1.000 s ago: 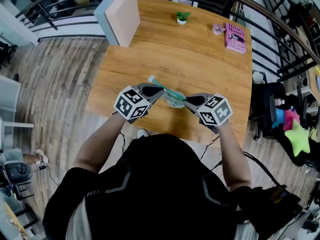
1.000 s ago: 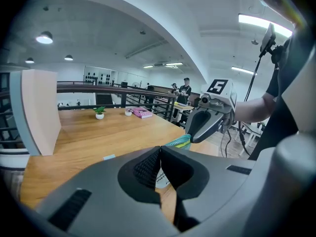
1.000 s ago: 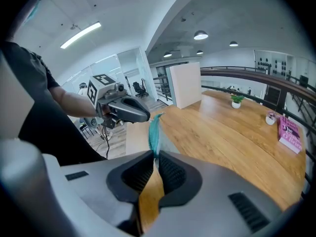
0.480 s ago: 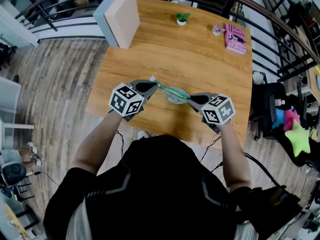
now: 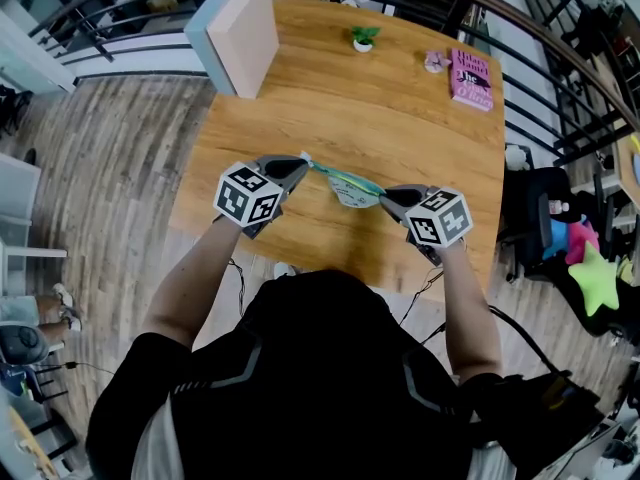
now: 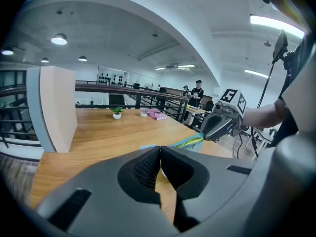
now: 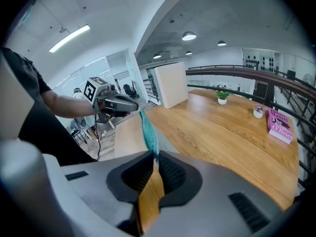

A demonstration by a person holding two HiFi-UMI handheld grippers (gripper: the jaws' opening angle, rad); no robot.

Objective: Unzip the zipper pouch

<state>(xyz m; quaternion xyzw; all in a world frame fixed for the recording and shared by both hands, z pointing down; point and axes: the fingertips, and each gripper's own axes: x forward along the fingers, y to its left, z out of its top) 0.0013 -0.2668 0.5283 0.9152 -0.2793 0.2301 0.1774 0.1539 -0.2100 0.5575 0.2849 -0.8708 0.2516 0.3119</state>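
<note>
Over the table, the zipper pouch spans between left tool and right tool.

Open wood across mid table. Far-edge obstacles: upright panel at left; plant, small pot and book toward right. Near edge: pouch, strung between left gripper and right gripper, bars the gap.

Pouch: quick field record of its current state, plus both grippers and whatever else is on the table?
pouch: stretched between both grippers, held above the table
left gripper: shut on pouch's left end
right gripper: shut on pouch's right end, at the teal zipper
zipper state: cannot tell how far open
also on table: book, plant, upright board
</note>
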